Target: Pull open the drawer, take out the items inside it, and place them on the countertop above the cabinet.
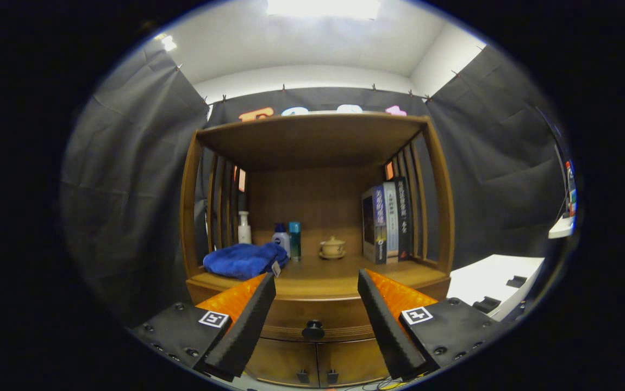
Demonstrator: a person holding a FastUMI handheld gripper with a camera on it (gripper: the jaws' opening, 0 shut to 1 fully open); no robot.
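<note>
The gripper point(317, 283) is nearest, its 2 fingers spread wide and holding nothing. Between them, a little ahead, sits the closed drawer point(318, 317), a wooden front whose long axis runs side to side, facing the gripper, with 1 dark round knob point(313, 329) at its middle. Below it are 2 cabinet doors point(317, 369) with small dark handles. Above the drawer lies the wooden countertop point(323, 277). On it rest a folded blue towel point(244, 259), 3 upright bottles point(282, 234), a small lidded cup point(332, 247) and several upright books point(388, 220). A wooden shelf point(312, 136) roofs the alcove.
</note>
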